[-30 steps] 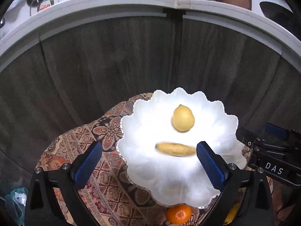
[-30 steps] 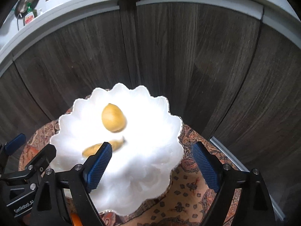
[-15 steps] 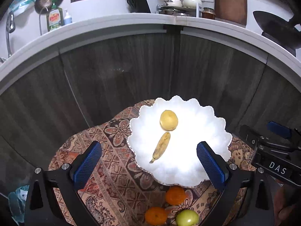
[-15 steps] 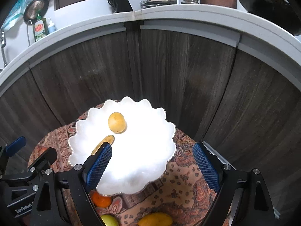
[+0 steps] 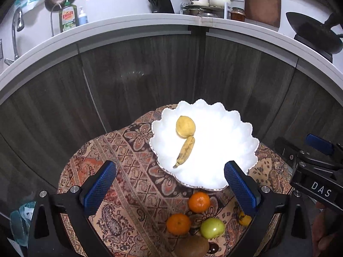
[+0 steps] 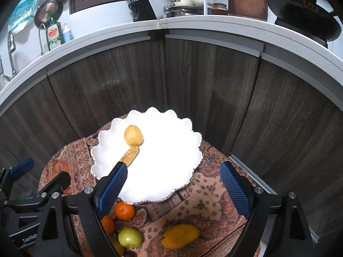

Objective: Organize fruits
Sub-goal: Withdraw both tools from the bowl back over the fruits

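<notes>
A white scalloped plate sits on a patterned cloth and holds a yellow lemon and a small banana. In front of the plate lie two oranges, a green apple, a kiwi and a yellow mango. My left gripper is open and empty, above the cloth near the plate's front. My right gripper is open and empty over the plate's near edge.
The patterned cloth covers a small round table. Dark wooden cabinet doors stand close behind it under a white counter with dish soap, a knife block and pots. A wok sits at the far right.
Both grippers have pulled back and up from the plate, so the loose fruits in front have come into view. The banana has turned from crosswise to lengthwise under the lemon.
</notes>
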`<state>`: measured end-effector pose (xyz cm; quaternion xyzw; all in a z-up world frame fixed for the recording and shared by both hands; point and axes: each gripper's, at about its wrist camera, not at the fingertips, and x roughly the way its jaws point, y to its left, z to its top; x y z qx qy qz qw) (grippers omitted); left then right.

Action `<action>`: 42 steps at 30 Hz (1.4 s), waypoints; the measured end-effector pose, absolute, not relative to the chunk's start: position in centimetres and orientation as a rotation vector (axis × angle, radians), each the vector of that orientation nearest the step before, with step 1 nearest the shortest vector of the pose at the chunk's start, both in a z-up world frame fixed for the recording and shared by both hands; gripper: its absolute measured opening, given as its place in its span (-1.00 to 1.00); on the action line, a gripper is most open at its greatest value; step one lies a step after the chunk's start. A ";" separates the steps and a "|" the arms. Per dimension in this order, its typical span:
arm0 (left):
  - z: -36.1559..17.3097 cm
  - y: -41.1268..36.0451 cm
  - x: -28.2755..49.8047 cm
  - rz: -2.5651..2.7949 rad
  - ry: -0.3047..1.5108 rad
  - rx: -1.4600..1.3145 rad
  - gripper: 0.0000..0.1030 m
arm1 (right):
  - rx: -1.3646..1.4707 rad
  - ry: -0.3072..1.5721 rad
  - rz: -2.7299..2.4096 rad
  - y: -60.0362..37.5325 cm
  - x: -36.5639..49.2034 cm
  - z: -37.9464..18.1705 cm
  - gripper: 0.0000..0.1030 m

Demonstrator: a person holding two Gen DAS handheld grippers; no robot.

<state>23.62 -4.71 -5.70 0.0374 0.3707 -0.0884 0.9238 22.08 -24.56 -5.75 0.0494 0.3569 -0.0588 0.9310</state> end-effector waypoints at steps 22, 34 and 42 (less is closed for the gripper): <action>-8.9 -3.5 17.7 -0.137 0.791 0.114 0.99 | 0.084 0.799 -0.089 -23.0 17.3 -9.2 0.72; -12.3 -2.9 14.8 -0.136 0.841 0.149 0.99 | 0.065 0.869 -0.058 -21.3 14.0 -13.1 0.72; -14.5 -2.5 13.6 -0.145 0.885 0.139 0.99 | 0.049 0.910 -0.055 -20.7 12.6 -15.4 0.72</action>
